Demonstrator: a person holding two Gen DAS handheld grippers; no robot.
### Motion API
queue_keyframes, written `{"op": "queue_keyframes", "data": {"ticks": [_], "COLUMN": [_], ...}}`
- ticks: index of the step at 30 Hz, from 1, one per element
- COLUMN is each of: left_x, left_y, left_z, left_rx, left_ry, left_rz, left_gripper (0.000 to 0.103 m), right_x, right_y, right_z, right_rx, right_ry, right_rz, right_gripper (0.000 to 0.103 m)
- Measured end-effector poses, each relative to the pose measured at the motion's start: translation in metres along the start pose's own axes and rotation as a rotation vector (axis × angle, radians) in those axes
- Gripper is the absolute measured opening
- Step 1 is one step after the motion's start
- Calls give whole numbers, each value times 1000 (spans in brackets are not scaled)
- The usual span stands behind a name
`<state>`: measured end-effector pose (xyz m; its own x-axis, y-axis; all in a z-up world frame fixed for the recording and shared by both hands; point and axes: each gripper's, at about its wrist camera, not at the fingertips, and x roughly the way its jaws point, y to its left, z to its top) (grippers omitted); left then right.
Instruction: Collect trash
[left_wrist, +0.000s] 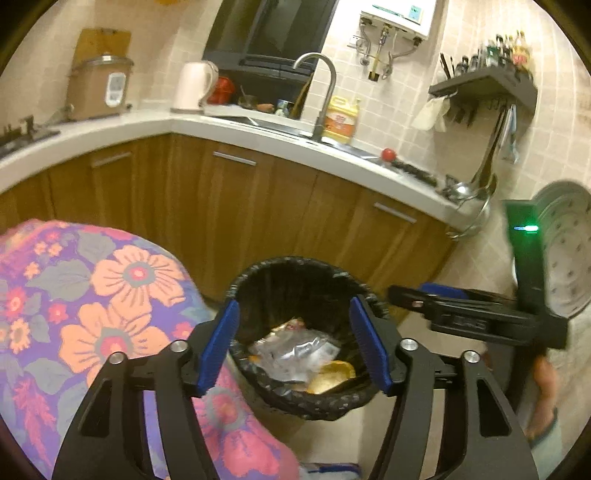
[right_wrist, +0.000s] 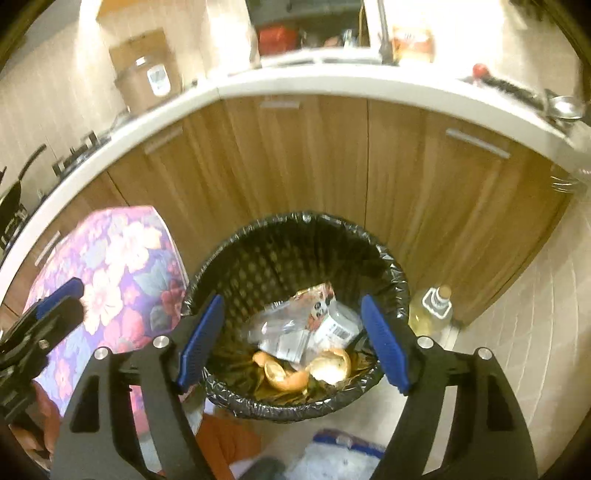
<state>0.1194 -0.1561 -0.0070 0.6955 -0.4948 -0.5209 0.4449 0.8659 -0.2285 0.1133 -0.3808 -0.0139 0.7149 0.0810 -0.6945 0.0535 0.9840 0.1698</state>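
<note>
two grippers hung over the floor with nothing between their blue pads: the left gripper had its jaws apart, and the right gripper likewise stood spread and empty. in the left wrist view the right gripper also showed side-on at the right, a green light glowing on its black body. just beyond the fingertips stood the trash bin, a round basket lined with a black bag folded over its rim. inside lay the trash: crumpled clear plastic wrappers on top, and orange peels at the near side of the bottom. to the left of the bin, close beside it, was a bulky thing covered in floral cloth, purple with orange flowers. to the right of the bin a bottle of yellowish liquid stood on the tiled floor. behind all this ran wooden cabinets under a pale countertop, which carried a rice cooker, a white kettle, a faucet and a yellow jug.
</note>
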Motion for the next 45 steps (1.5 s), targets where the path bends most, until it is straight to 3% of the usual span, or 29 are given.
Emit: {"op": "queue_keyframes", "data": {"ticks": [6, 10, 24, 45], "left_x": [-2, -5, -21, -22], "left_y": [-14, -9, -8, -4], "left_z": [-11, -15, -18, -19], "left_rx": [90, 83, 59, 46], "left_ry": [-56, -87, -163, -165], "left_rz": [157, 197, 234, 265], "left_gripper": [77, 79, 84, 84], "right_x": [-20, -34, -46, -53], "right_y": [19, 30, 40, 46], "right_z": [-22, -30, -41, -44], "right_rx": [-43, -68, -78, -86], "right_ry": [-138, -207, -282, -310], "right_rz": [-45, -73, -111, -98], "right_gripper": [75, 76, 77, 79]}}
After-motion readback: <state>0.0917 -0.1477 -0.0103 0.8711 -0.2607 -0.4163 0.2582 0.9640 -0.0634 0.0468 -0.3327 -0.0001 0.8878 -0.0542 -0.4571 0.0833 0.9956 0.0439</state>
